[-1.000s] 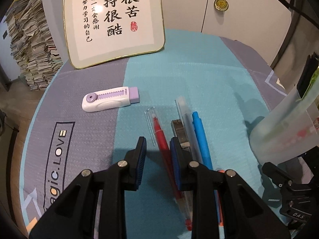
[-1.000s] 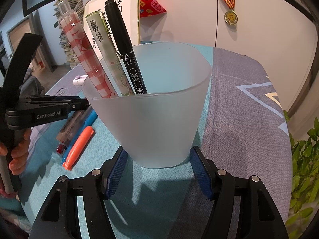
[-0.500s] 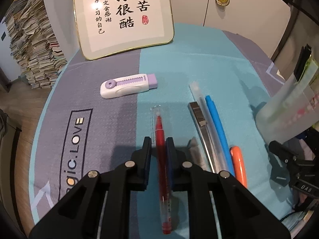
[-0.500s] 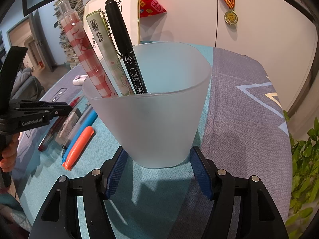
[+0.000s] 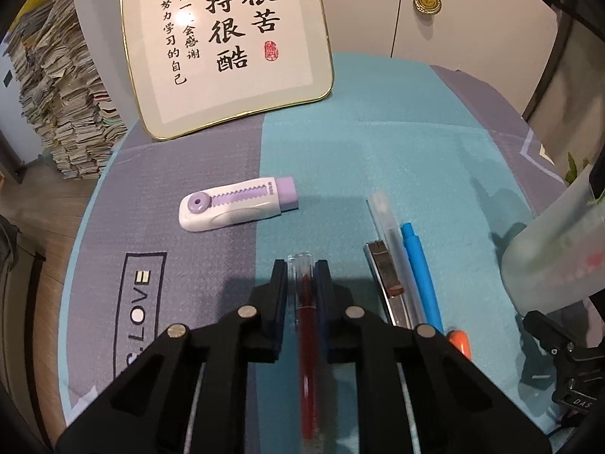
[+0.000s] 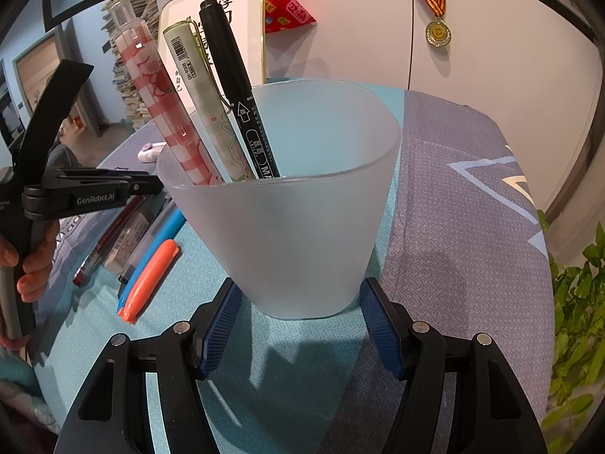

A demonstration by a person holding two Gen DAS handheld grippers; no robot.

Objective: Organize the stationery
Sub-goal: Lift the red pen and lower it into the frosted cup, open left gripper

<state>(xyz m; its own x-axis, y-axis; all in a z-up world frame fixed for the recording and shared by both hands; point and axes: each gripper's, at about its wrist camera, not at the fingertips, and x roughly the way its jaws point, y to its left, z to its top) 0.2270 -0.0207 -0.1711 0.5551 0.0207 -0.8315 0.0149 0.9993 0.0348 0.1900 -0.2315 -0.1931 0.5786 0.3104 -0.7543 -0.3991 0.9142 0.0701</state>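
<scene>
The right gripper (image 6: 298, 325) has its blue pads on either side of the frosted cup (image 6: 287, 204), at its base, on the table's cloth (image 6: 453, 234). Three pens lean against the cup's left wall: checked pink (image 6: 159, 102), pale green (image 6: 204, 106), black marker (image 6: 234, 87). Over by the cloth's left edge, the left gripper (image 6: 151, 185) is closed on a red pen (image 6: 109, 238), with an orange highlighter (image 6: 151, 276) lying nearby.

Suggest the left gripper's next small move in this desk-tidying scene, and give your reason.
Probably lift. The left gripper is shut on the red pen, which seems to lie on the cloth. The cup, between the right gripper pads, has room.
</scene>
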